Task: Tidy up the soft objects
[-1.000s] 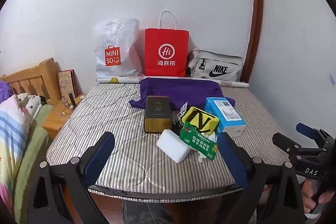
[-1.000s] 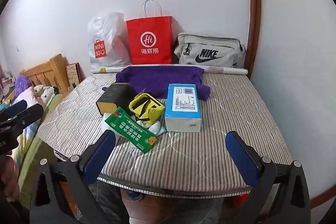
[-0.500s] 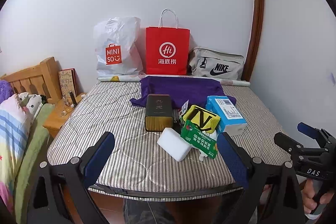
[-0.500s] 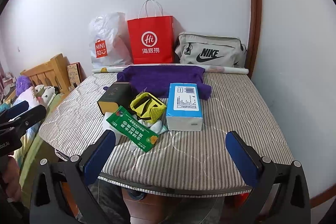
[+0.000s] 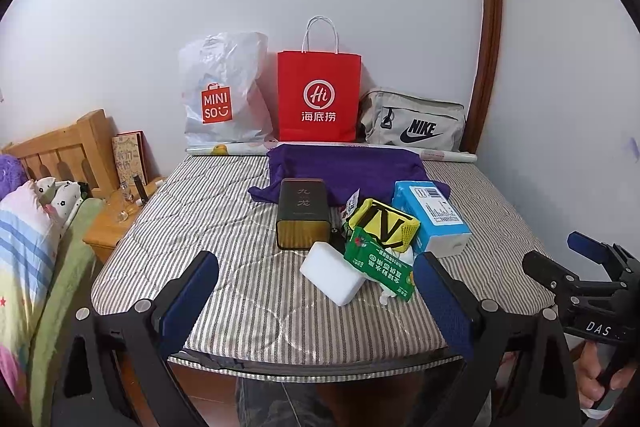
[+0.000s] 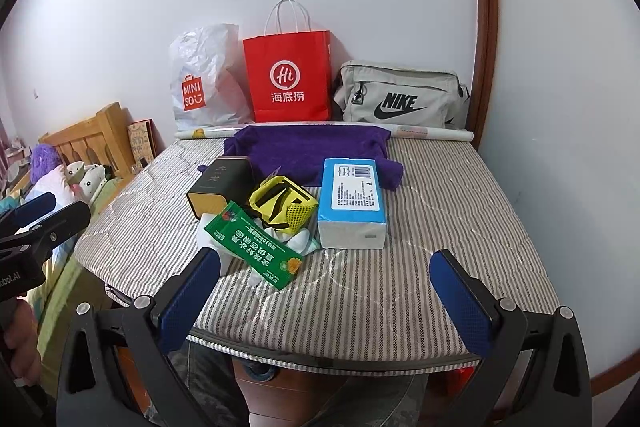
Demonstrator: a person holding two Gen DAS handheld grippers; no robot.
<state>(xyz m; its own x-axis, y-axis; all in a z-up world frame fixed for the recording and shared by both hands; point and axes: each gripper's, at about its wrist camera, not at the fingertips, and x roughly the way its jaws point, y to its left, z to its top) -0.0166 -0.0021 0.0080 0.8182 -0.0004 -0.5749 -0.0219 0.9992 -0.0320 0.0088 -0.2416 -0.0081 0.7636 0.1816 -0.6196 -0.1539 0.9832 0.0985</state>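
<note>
On the striped mattress (image 5: 208, 235) lies a heap: a white sponge block (image 5: 332, 277), a green packet (image 5: 378, 263) (image 6: 256, 247), a yellow mesh item (image 5: 386, 223) (image 6: 284, 203), a blue tissue pack (image 5: 432, 219) (image 6: 354, 199), a dark tin box (image 5: 302, 217) (image 6: 220, 185) and a purple cloth (image 5: 348, 169) (image 6: 312, 147). My left gripper (image 5: 316, 297) hangs open before the mattress's front edge, nothing between its fingers. My right gripper (image 6: 326, 291) is open too, right of the heap, and shows at the right edge of the left wrist view (image 5: 560, 259).
Against the back wall stand a white plastic bag (image 5: 224, 99), a red paper bag (image 5: 318, 99) and a grey Nike bag (image 5: 416, 125). A wooden headboard (image 5: 60, 151), a nightstand and bedding with soft toys (image 5: 60, 195) lie left. The wall is close on the right.
Both grippers have risen and drawn back a little, so the mattress and heap sit slightly lower and farther in view. Nothing on the bed has moved.
</note>
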